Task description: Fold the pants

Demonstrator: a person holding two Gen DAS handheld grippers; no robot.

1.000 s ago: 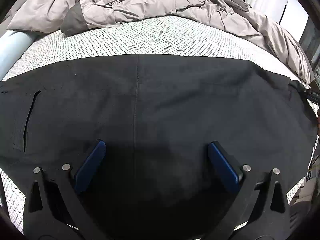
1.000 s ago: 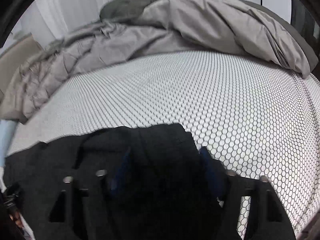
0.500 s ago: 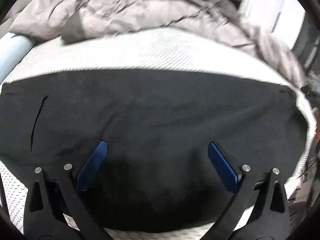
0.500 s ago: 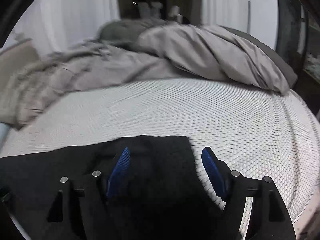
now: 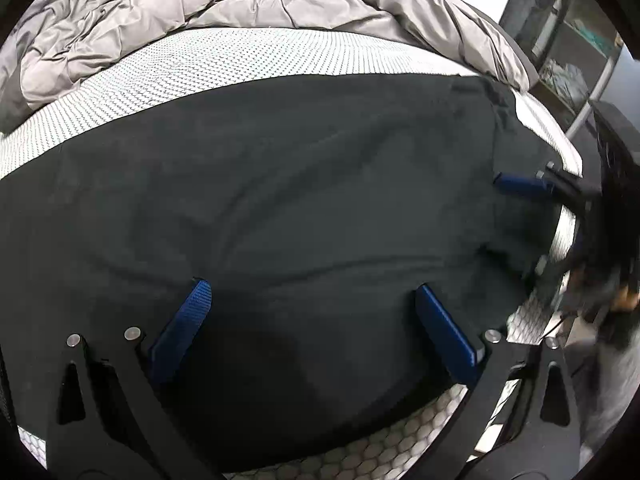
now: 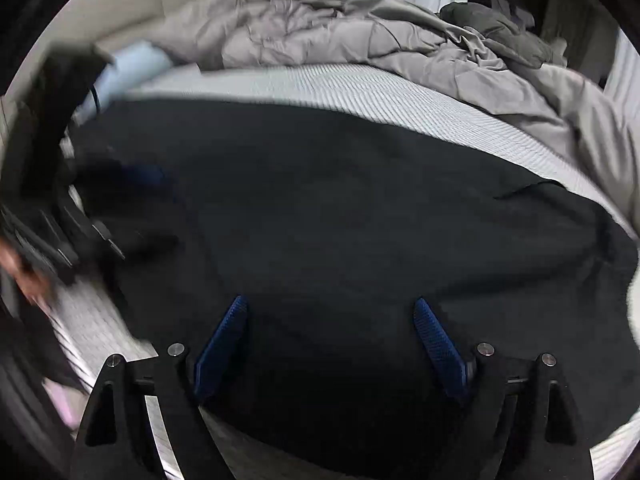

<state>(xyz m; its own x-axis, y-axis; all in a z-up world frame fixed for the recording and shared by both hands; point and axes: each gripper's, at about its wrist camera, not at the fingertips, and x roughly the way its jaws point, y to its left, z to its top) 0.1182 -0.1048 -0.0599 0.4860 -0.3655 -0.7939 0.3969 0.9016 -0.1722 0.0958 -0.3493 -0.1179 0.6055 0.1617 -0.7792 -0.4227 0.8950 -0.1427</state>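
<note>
Between the blue pads of the left gripper [image 5: 312,332] lies only flat dark cloth: its jaws stand wide apart with nothing pinched. The right gripper [image 6: 330,344] is likewise apart and its jaws are opening, the black pants [image 5: 280,208] lying beneath and between them but not pressed by either pad. Judged from this, a fold has been laid and the hands are freeing themselves to take the next hold. To do that well, each claw should come down onto an edge, not the middle of the panel, and close on all layers together so that the lower ply does not slide out; the two holds should be taken level with each other so that the crease runs straight. Ahead of both claws the pants spread as a broad, matte, soft-looking slab with shallow ripples, one loose corner standing slightly proud ahead and to the right of the right claw. Under and beyond the garment runs the white mattress cover [image 5: 224,64], printed or woven in a fine honeycomb. Farther ahead sits a rumpled grey duvet [image 6: 340,36], smooth-faced and deeply creased. Motion blur hides the person's hand at the frame edges.
</note>
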